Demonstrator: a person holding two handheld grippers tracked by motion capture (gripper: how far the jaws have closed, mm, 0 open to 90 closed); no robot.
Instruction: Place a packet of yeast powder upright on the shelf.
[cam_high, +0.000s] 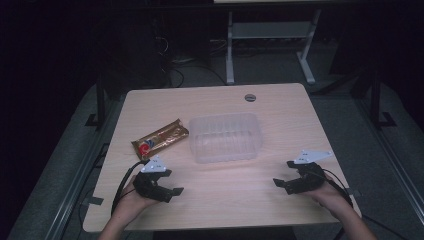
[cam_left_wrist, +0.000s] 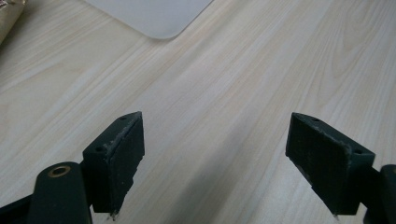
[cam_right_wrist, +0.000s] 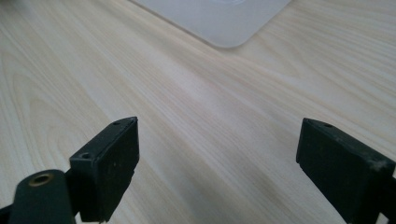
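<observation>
High view looks down on a pale wood-grain bench (cam_high: 220, 200) with rounded corners; a clear, thin-walled plastic container (cam_high: 225, 136), rectangular with soft corners and empty, sits near the middle; just to its left lies a glossy gold-brown snack wrapper (cam_high: 160, 139), long and flat, angled with its far end toward the container, a red and blue mark near its close end; a small round grommet (cam_high: 250, 97) is set into the bench near the far edge.

Left claw (cam_high: 167, 188) rests at the near left, released, its jaws spread wide with nothing between them; the wrapper lies just beyond it, the container beyond and to its right. Right claw (cam_high: 281, 183) sits at the near right, likewise released and empty, the container beyond and to its left.

Left gripper view and right gripper view each show ribbed black pads over bare wood, a frosted container corner ahead; open bench lies between the claws and along the right side.
</observation>
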